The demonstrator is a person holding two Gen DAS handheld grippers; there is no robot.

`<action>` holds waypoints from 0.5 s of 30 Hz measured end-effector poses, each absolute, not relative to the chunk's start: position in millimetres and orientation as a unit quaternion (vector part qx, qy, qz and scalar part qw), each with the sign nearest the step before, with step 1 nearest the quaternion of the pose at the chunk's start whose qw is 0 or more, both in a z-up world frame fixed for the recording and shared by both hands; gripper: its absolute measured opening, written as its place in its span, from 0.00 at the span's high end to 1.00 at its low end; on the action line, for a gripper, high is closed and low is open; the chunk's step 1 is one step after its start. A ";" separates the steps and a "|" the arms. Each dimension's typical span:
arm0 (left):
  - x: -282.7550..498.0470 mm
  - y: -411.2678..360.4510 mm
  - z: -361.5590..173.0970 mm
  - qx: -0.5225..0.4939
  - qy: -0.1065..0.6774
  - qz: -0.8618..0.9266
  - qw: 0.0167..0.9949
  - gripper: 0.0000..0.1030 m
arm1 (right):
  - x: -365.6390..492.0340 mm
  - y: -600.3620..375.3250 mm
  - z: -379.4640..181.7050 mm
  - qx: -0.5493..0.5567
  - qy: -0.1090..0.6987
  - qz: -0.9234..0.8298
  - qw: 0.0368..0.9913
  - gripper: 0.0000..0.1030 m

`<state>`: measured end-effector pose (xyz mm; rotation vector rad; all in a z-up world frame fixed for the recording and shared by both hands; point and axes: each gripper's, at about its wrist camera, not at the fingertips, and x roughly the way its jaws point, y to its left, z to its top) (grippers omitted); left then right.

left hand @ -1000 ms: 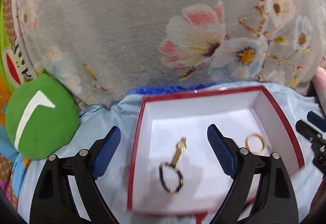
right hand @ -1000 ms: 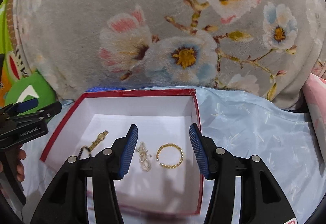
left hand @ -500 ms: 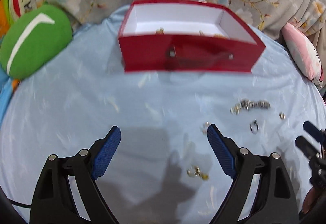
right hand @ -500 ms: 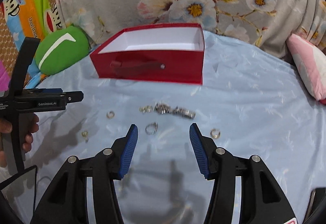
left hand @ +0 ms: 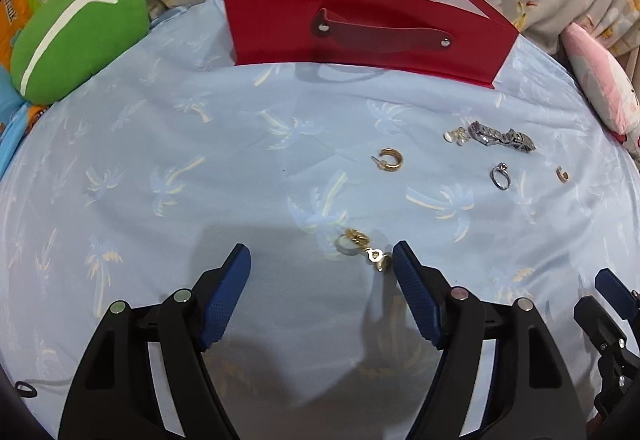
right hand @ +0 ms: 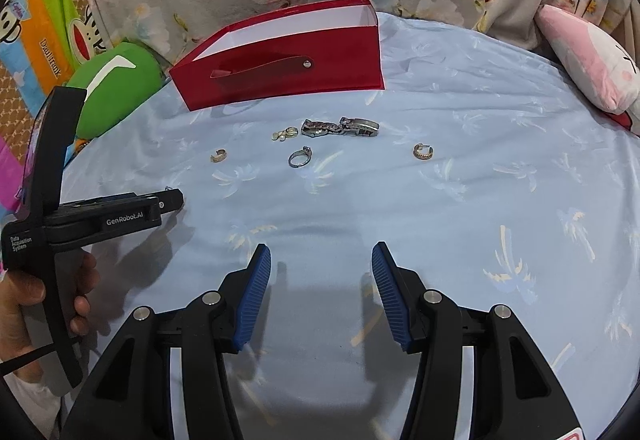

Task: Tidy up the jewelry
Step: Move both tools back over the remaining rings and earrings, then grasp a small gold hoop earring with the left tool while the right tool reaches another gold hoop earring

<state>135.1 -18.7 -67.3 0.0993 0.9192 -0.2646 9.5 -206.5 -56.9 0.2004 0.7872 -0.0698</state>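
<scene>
From the left wrist view, the left hand-held gripper [left hand: 321,260] hangs over the blue palm-print bed cover [left hand: 168,160], its jaws closing with nothing pressed between the pads yet; a small gold and silver cluster of jewelry [left hand: 362,246] lies just ahead of the tips, close to the right pad. Farther toward the red box [left hand: 360,36] at the far edge of the bed lie a gold hoop earring [left hand: 389,159], a silver ring [left hand: 500,176], a metal bracelet [left hand: 502,136] and another small earring [left hand: 562,174]. These pieces look light, hard and slippery, and the soft cover will likely give under them, so the cluster is best pinched across its thickest part, not by a thin loop. From the right wrist view, the right hand-held gripper [right hand: 321,260] stands half open and empty over bare cover near the bed's near edge. The ring [right hand: 300,158], the bracelet [right hand: 340,128] and an earring [right hand: 423,151] lie well ahead of it, before the box [right hand: 280,56]. The left hand-held gripper [right hand: 172,200] shows at the left, held by a hand [right hand: 24,304].
</scene>
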 end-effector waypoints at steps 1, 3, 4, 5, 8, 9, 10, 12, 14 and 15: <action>134.4 -21.2 -67.7 0.051 0.438 -0.127 0.888 0.31 | 9.7 -207.6 -57.3 0.100 0.384 -0.036 0.917 0.50; 134.3 -25.8 -68.7 0.061 0.432 -0.121 0.892 0.33 | 10.4 -210.2 -58.9 0.105 0.388 -0.040 0.915 0.50; 133.6 -27.5 -68.8 0.065 0.428 -0.119 0.894 0.35 | 10.5 -210.9 -59.7 0.107 0.390 -0.042 0.914 0.50; 133.3 -28.0 -68.5 0.066 0.425 -0.118 0.895 0.40 | 10.5 -211.4 -60.3 0.108 0.391 -0.042 0.913 0.50; 132.7 -26.2 -66.6 0.063 0.420 -0.114 0.898 0.61 | 11.3 -212.1 -61.7 0.112 0.395 -0.042 0.911 0.50; 132.7 -25.1 -66.1 0.060 0.419 -0.114 0.899 0.70 | 11.8 -212.5 -62.3 0.113 0.397 -0.042 0.910 0.50; 132.7 -24.2 -65.6 0.057 0.418 -0.116 0.899 0.81 | 12.5 -213.3 -63.3 0.116 0.399 -0.043 0.908 0.50; 132.8 -23.0 -65.4 0.050 0.418 -0.120 0.899 0.86 | 13.4 -215.7 -65.2 0.121 0.404 -0.045 0.906 0.50; 132.4 -22.9 -64.9 0.044 0.418 -0.127 0.898 0.86 | 13.4 -218.5 -66.7 0.128 0.405 -0.046 0.904 0.50; 131.9 -23.3 -64.8 0.042 0.418 -0.130 0.898 0.86 | 13.8 -219.4 -67.1 0.131 0.406 -0.047 0.903 0.50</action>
